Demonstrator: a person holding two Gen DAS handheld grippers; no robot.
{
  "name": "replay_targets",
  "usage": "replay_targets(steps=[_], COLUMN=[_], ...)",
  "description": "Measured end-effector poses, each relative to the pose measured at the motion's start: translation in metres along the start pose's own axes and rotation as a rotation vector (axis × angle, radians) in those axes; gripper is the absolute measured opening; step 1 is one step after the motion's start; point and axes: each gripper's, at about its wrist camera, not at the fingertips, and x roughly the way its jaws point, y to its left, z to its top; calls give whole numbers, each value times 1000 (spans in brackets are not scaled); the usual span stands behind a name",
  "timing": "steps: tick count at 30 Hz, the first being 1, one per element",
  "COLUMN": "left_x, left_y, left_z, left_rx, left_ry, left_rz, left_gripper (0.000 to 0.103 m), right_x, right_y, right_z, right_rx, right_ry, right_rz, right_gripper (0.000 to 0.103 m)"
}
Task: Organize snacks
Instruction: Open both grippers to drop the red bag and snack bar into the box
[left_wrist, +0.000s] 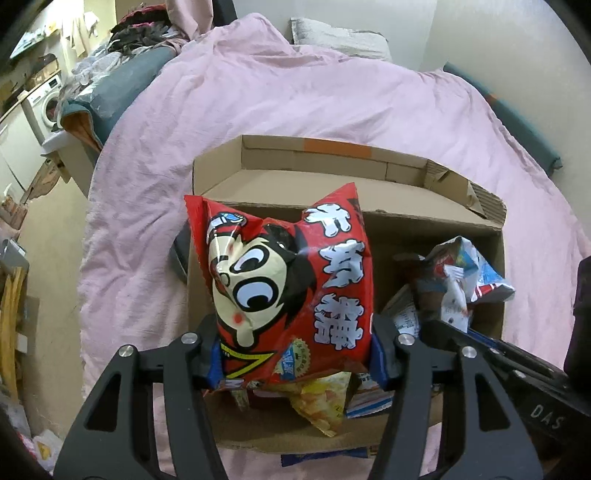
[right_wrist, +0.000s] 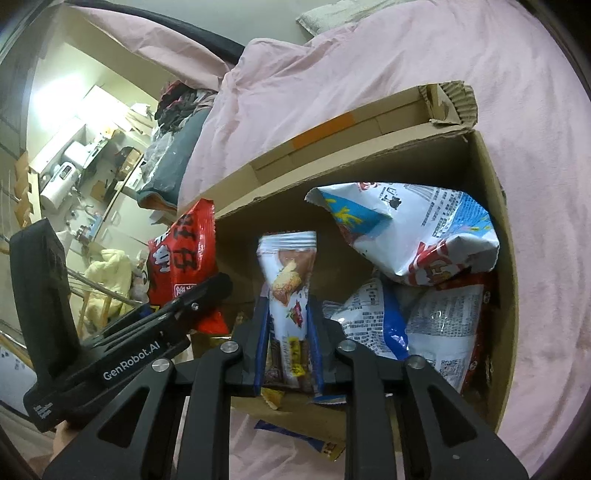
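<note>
Left hand-held gripper clamps a puffed red snack bag above the left end of an open cardboard box. Right hand-held gripper pinches a slim white biscuit packet upright over the box interior, beside crumpled white-and-blue bags. Box rests on a pink-covered bed.

1. Grippers: 2, the left gripper and the right gripper.
2. Cardboard box: 1, ahead of both grippers.
3. Red snack bag: 1, between the left gripper's fingers.
4. Slim wafer pack: 1, in the right gripper.
5. White-blue bags in the box past the right gripper: at least 3; the heap overlaps, so no exact count.
6. Yellow chip bag: 1, under the left gripper.
</note>
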Motion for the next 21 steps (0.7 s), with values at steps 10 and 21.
replay_targets(steps=[10, 21], left_x=[-24, -46], left_y=[3, 13], left_z=[1, -4], left_rx=[-20, -12], left_ry=[-65, -70], left_rz=[-17, 49], left_gripper=[85, 90], right_x=[-16, -59], right_y=[5, 5], right_z=[4, 4], right_rx=[10, 21], right_ry=[-40, -205], right_rz=[79, 80], right_gripper=[62, 83])
